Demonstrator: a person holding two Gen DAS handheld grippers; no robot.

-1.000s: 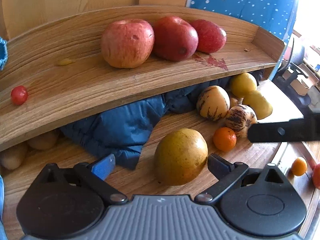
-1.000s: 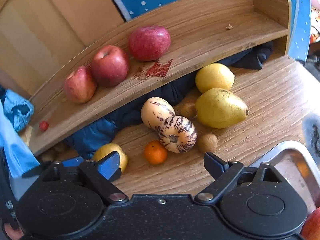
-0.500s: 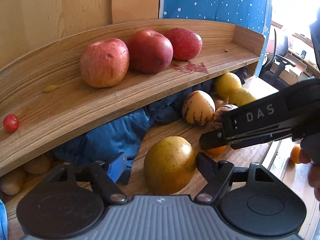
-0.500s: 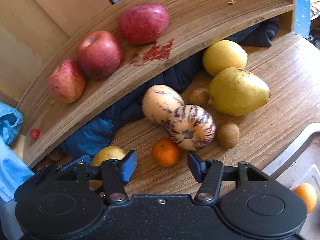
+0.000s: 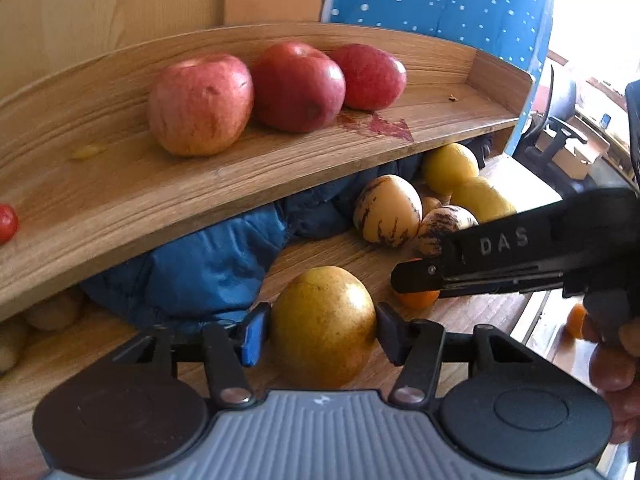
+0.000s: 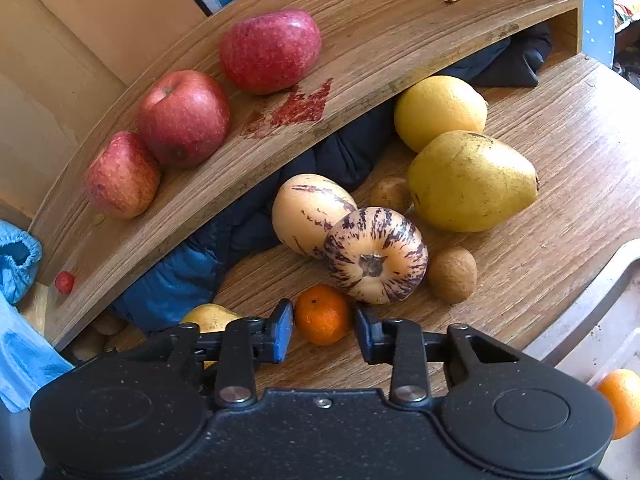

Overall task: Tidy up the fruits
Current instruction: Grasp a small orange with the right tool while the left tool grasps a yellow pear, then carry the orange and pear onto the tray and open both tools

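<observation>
At lower centre of the left wrist view, the left gripper (image 5: 322, 330) clasped a yellow pear (image 5: 323, 326) on the table (image 5: 344, 250). In the right wrist view, the right gripper (image 6: 323, 330) pinched a small orange (image 6: 322, 313) at lower centre. Beyond, three apples (image 5: 296, 86) sat on the shelf (image 5: 160, 200) across the upper frame.

The right gripper (image 6: 322, 334) brackets a mandarin (image 6: 323, 314) with its jaws.

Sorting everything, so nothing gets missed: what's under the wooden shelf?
Under the wooden shelf a bunched blue jacket fills most of the gap, with small brownish fruits at its left end. Whatever lies behind the jacket is covered.
</observation>
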